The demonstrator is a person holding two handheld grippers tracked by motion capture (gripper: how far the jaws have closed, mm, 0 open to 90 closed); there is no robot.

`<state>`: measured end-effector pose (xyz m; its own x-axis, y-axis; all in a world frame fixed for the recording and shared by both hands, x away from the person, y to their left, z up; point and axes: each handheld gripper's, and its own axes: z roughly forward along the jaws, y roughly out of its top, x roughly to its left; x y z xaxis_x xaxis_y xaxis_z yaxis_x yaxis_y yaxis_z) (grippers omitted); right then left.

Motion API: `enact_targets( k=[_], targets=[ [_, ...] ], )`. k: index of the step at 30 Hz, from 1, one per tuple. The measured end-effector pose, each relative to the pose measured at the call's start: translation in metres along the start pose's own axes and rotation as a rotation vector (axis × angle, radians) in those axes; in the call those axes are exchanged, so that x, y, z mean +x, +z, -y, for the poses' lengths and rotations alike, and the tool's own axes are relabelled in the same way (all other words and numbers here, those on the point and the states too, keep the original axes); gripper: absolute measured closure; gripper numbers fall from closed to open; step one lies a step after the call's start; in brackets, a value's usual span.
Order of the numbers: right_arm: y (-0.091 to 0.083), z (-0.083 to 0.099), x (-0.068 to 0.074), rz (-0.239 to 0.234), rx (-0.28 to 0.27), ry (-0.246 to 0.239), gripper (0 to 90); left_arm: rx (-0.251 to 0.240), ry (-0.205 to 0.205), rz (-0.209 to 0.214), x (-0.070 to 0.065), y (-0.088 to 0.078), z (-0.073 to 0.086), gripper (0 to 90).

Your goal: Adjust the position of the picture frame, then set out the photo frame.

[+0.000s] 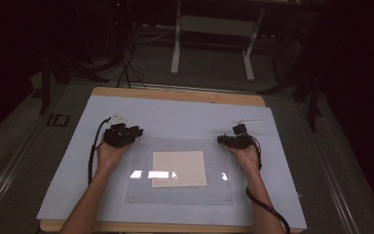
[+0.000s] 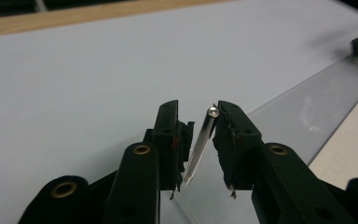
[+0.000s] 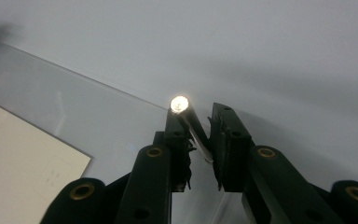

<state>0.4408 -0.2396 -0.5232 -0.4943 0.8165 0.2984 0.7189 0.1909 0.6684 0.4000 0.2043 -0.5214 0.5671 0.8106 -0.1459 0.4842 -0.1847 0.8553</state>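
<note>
In the high view we see a clear sheet (image 1: 214, 192) with a beige paper (image 1: 179, 168) under it at the centre of the table (image 1: 68, 161). The left gripper (image 2: 199, 144) pinches a thin metal pin (image 2: 200, 144) slanted between its narrowly spread jaws, at the sheet's upper left corner. The right gripper (image 3: 200, 140), at the upper right corner, pinches a similar shiny rod (image 3: 191, 126); both items become visible in the gripper views.

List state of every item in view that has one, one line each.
left gripper: fingers apart, a thin metal rod leaning between them, against the right finger
right gripper: fingers apart, a shiny metal pin slanting across the gap
clear sheet: flat on the blue mat
paper card: flat on the clear sheet, unfolded
thin stick: lying loose on the mat beyond the right gripper
</note>
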Motion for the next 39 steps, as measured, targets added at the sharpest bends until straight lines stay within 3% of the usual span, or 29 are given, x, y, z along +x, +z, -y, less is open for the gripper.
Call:
enact_targets(
  k=[4,7,13,19,25,32,39],
  targets=[
    [-0.002,0.001,0.001,0.006,-0.009,-0.001,76.3,-0.004,0.022,-0.005,-0.001,0.0,0.004,70.6],
    [-0.007,0.003,0.002,-0.001,-0.035,-0.013,70.5,-0.008,0.026,-0.007,0.0,0.001,0.005,71.3],
    [-0.021,0.005,0.01,0.027,-0.08,-0.136,68.2,-0.024,0.041,-0.019,-0.002,0.004,0.005,74.3],
    [-0.023,0.006,0.014,0.079,-0.093,-0.204,79.5,-0.028,0.064,-0.034,-0.007,0.004,0.004,79.3],
    [-0.022,0.009,0.014,0.092,-0.109,-0.206,83.4,-0.038,0.074,-0.039,-0.006,0.0,0.005,79.8],
    [-0.021,0.009,0.014,0.099,-0.118,-0.201,83.4,-0.076,0.041,-0.015,-0.006,-0.003,0.007,83.1],
    [-0.021,0.01,0.015,0.1,-0.122,-0.201,83.6,-0.063,0.057,-0.025,-0.007,-0.001,0.007,83.1]
  ],
)
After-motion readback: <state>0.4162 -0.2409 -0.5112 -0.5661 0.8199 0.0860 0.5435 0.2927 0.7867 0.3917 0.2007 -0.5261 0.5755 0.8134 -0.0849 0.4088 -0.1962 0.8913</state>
